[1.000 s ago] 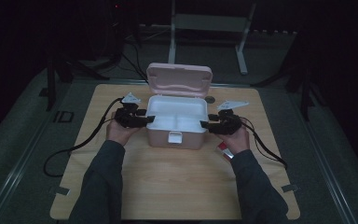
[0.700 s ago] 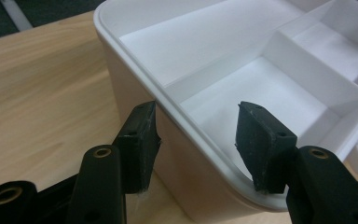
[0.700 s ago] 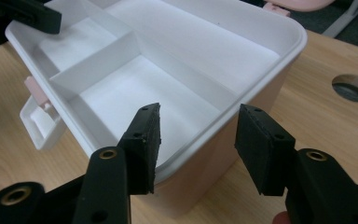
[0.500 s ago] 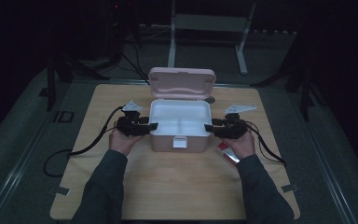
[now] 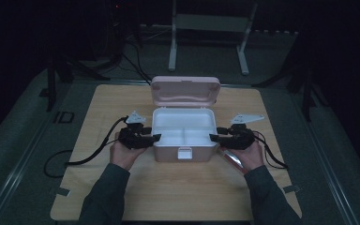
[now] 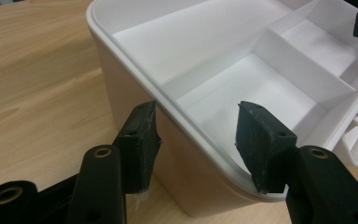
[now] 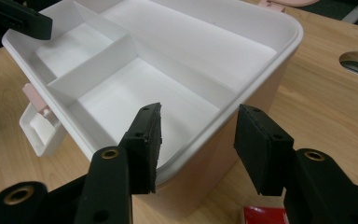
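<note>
One pale pink rectangular plastic lunch box [image 5: 183,152] stands open near the middle of the light wooden table [image 5: 178,197], its long axis running parallel to the table's near edge and its front, with one small white latch tab [image 5: 184,152], facing that edge. Its rounded pink lid [image 5: 185,90] is hinged along the far side and stands tilted up, inner face toward the person. Inside sits one white tray [image 6: 242,88] split into three compartments: a long one along the far side and two smaller ones toward the front, all bare. The left gripper [image 6: 196,133] straddles the box's left wall at its front corner, one jaw outside against the pink side, the other over the white rim, the jaws apart and not pressing. The right gripper [image 7: 198,142] straddles the right wall the same way; its jaws have just been closing a little, with the wall between them, yet stand spread with a gap showing. One small red object [image 7: 265,215] lies on the table just beside the right gripper.
</note>
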Tool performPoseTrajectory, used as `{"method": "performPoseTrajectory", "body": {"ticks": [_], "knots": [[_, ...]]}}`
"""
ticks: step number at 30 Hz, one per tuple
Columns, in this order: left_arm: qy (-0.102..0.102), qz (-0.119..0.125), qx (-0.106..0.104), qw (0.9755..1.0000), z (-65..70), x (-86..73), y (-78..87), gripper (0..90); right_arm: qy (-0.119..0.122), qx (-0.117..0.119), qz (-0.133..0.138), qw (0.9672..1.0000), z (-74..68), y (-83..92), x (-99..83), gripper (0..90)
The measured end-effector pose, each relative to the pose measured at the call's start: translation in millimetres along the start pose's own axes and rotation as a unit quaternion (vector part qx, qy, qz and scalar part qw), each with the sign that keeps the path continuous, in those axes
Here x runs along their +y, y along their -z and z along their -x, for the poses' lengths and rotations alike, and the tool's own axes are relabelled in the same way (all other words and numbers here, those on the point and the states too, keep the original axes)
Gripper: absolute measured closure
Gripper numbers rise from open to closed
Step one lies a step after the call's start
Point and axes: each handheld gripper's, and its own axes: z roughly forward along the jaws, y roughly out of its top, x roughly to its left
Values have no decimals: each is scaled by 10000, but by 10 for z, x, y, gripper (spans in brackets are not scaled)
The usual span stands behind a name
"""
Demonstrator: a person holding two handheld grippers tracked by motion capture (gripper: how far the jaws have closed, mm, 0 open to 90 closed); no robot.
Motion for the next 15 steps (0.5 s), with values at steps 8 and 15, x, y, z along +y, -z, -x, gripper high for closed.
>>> {"method": "performPoseTrajectory", "body": {"ticks": [8, 15], "knots": [[28, -6, 11, 10000, 55, -37, 34, 485, 10, 16, 15, 10000, -49, 45, -45, 507], [10, -22, -3, 10000, 62, -44, 45, 483, 33, 27, 45, 10000, -70, 66, -68, 507]]}}
